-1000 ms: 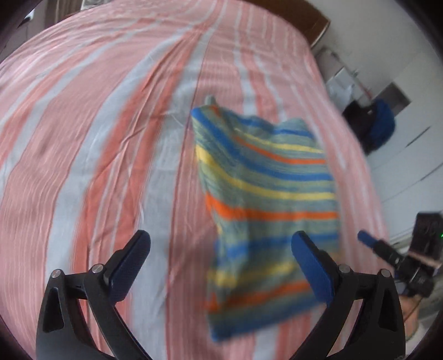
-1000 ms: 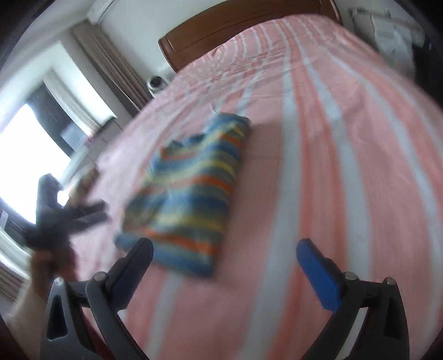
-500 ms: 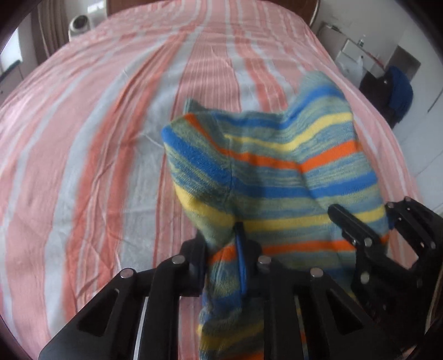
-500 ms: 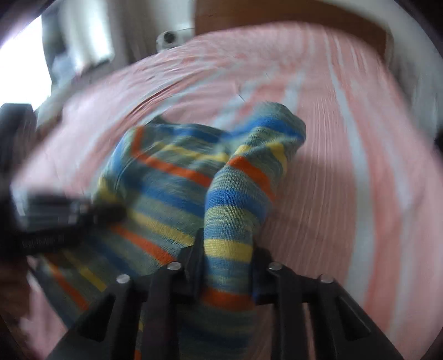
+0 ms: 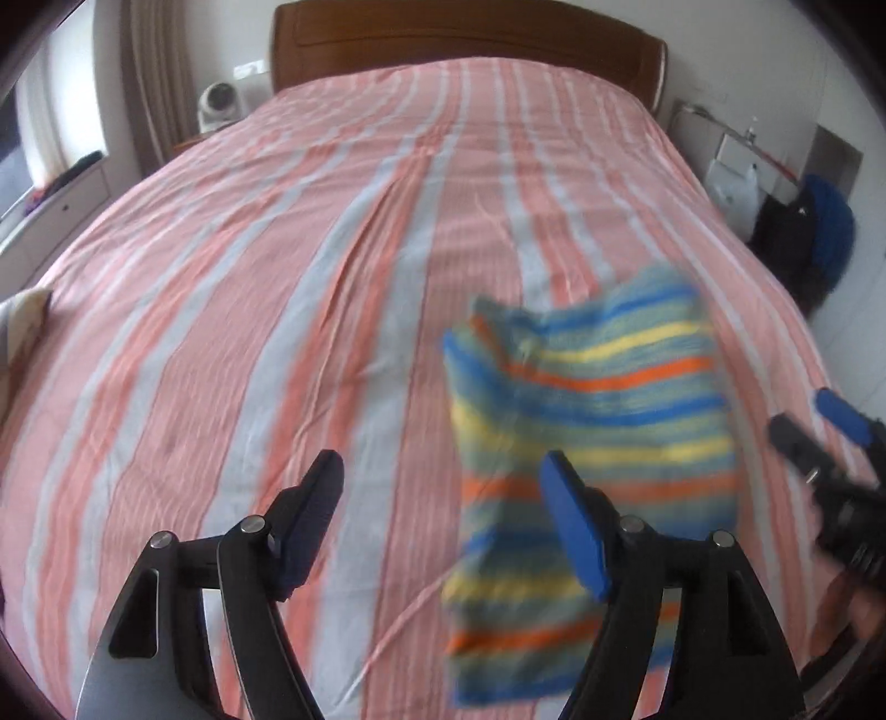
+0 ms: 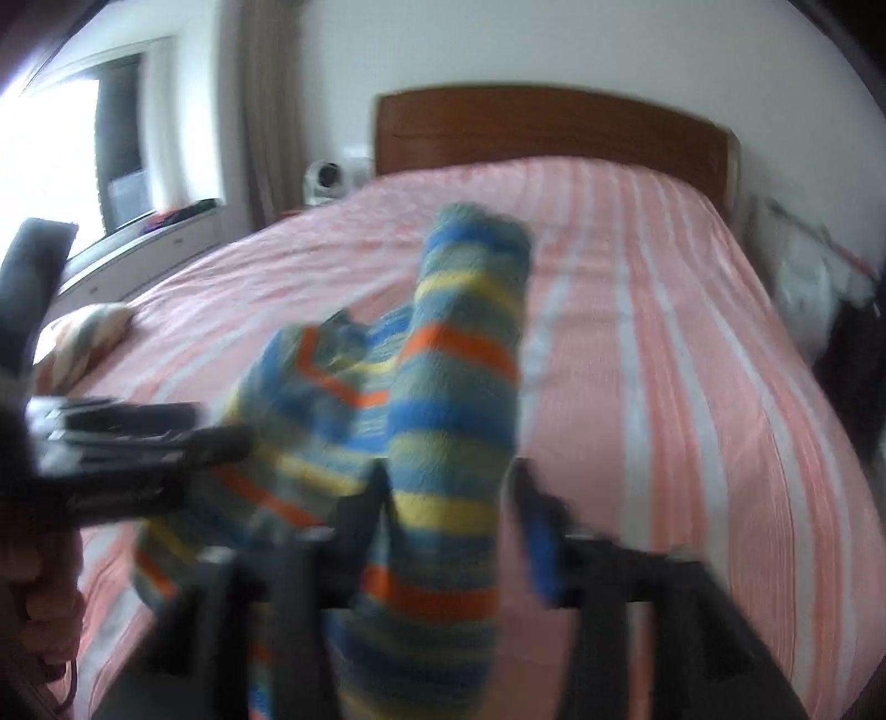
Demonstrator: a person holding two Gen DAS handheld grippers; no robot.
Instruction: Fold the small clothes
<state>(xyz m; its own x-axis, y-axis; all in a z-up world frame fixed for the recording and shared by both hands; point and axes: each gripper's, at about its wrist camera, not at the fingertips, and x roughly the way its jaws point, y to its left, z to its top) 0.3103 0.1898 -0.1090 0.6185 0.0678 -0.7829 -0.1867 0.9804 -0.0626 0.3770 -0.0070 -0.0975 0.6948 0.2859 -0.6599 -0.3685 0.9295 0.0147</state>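
Bedroom: one bed (image 5: 232, 288), striped pink and grey sheet, wooden headboard (image 5: 465, 33).
One striped garment (image 5: 598, 387) lies on the sheet, right of centre. Left tool (image 5: 443, 498) has just been opening, jaws apart and empty. Right tool (image 6: 451, 501) has just been opening too; garment stands between its jaws, contact blurred. One pillow (image 6: 83, 338) at left edge.

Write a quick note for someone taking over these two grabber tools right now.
Left gripper: open and empty, jaws just opened.
Right gripper: jaws just opened; a raised fold of the striped garment stands between them, apparently not pinched.
Garment: on the bed, folded over, view blurred.
Left: probably draw clear, flatten and finish the fold.
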